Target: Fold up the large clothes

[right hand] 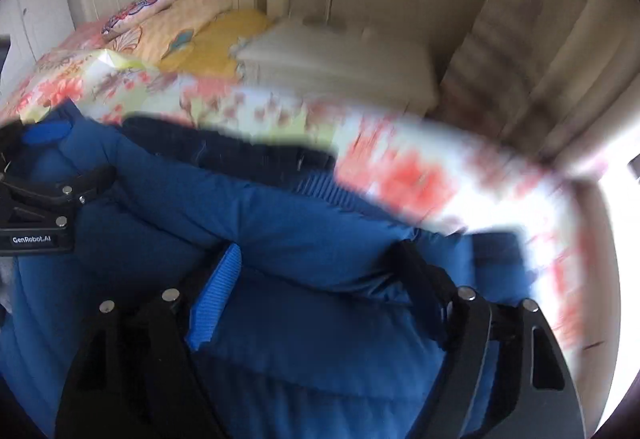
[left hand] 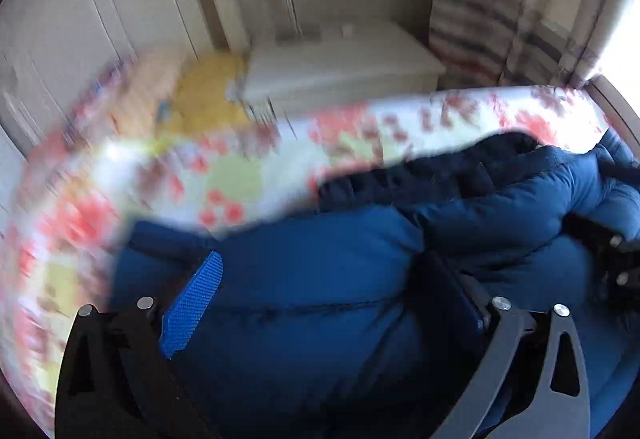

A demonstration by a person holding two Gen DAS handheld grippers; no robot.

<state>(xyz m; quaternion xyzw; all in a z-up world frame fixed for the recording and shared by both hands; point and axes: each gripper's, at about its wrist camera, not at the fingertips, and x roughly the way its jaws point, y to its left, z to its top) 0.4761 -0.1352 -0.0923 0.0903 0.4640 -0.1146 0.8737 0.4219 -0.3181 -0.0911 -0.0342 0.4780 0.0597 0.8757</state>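
Observation:
A puffy blue jacket (left hand: 360, 259) with a dark lining at its collar lies bunched on a floral bedspread (left hand: 240, 175). My left gripper (left hand: 324, 279) hovers just over it with its jaws wide apart; the blue ribbed pad (left hand: 192, 303) and the black finger opposite press on nothing. In the right wrist view the same jacket (right hand: 280, 231) fills the lower half. My right gripper (right hand: 320, 279) stands open above a padded fold, and its blue pad (right hand: 216, 299) is clear of the cloth. Each gripper shows at the edge of the other's view.
Pillows in peach and yellow (right hand: 200, 27) lie at the head of the bed. A white bedside cabinet (left hand: 340, 67) stands beyond the far edge, with a striped curtain (left hand: 500, 23) and a bright window to its right. Cream wardrobe doors (left hand: 100, 11) fill the back.

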